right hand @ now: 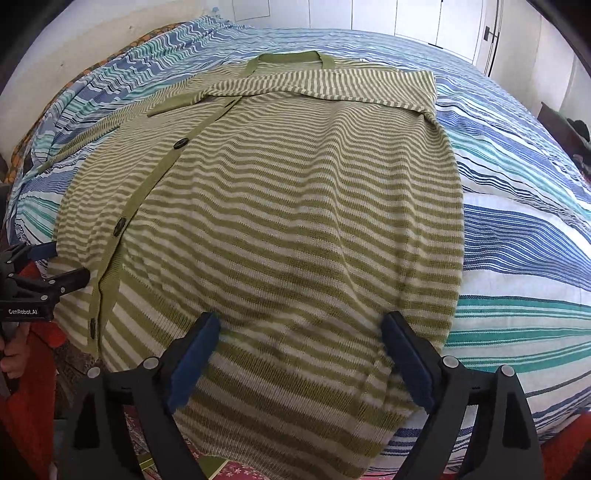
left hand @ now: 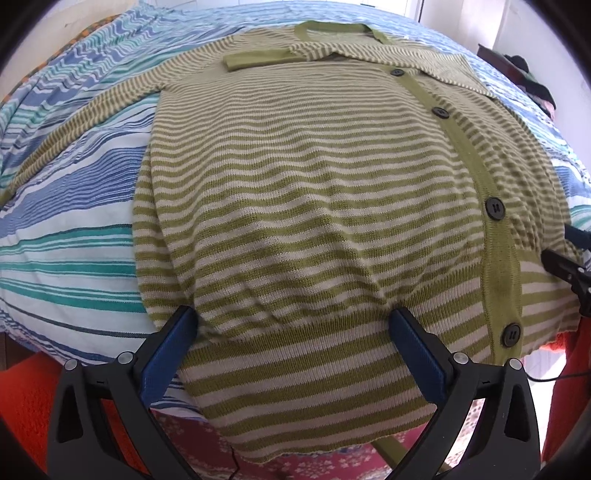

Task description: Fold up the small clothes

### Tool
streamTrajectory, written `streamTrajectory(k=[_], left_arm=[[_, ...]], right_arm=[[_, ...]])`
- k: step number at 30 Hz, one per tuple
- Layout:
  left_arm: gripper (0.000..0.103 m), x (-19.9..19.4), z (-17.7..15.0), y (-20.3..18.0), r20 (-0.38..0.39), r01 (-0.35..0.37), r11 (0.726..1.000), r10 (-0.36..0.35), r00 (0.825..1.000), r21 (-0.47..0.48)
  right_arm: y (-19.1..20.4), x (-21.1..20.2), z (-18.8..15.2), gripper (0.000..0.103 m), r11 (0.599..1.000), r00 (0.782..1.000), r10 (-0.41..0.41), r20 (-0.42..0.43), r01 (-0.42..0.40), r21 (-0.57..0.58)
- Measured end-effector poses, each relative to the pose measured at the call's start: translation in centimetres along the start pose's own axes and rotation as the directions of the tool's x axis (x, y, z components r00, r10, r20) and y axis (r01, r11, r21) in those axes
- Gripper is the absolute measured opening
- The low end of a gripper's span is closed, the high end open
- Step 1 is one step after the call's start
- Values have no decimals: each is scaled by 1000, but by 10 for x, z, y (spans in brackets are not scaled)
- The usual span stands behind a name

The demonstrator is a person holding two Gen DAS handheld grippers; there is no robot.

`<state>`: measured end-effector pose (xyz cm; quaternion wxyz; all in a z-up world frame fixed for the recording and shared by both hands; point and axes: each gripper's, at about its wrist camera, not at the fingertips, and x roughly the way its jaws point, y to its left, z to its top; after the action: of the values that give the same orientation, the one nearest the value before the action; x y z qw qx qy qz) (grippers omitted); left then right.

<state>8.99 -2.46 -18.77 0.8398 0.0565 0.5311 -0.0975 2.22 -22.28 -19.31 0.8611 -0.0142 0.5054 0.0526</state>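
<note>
A green and cream striped cardigan [left hand: 295, 184] lies buttoned and face up on the bed, collar [left hand: 332, 27] at the far end. Its hem [left hand: 295, 387] hangs over the near edge. One sleeve is folded across the chest, its cuff [left hand: 258, 59] below the collar; the other sleeve [left hand: 74, 122] trails out to the left. My left gripper [left hand: 294, 319] stands open, blue pads wide apart over the hem's left part. My right gripper [right hand: 301, 321] is open over the hem's right part of the cardigan [right hand: 277, 203]. Each gripper also shows in the other's view: the right gripper [left hand: 557, 243], the left gripper [right hand: 66, 262].
A blue, teal and white striped bedsheet [right hand: 535, 258] covers the bed [left hand: 74, 240]. A red floral rug [left hand: 207, 435] lies below the bed edge. A hand [right hand: 14, 358] and an orange-red sleeve are at the left. Dark clutter [left hand: 532, 81] sits far right, white cupboard doors [right hand: 424, 22] behind.
</note>
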Motion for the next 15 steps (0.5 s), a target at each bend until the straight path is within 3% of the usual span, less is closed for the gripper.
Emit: streamTrajectory(k=[15], left_arm=[[103,1,0,-3,-21,-12,1000,12,1000,15]], right_arm=[[2,1,0,94,1000,1000,-7,-5,7,-14]])
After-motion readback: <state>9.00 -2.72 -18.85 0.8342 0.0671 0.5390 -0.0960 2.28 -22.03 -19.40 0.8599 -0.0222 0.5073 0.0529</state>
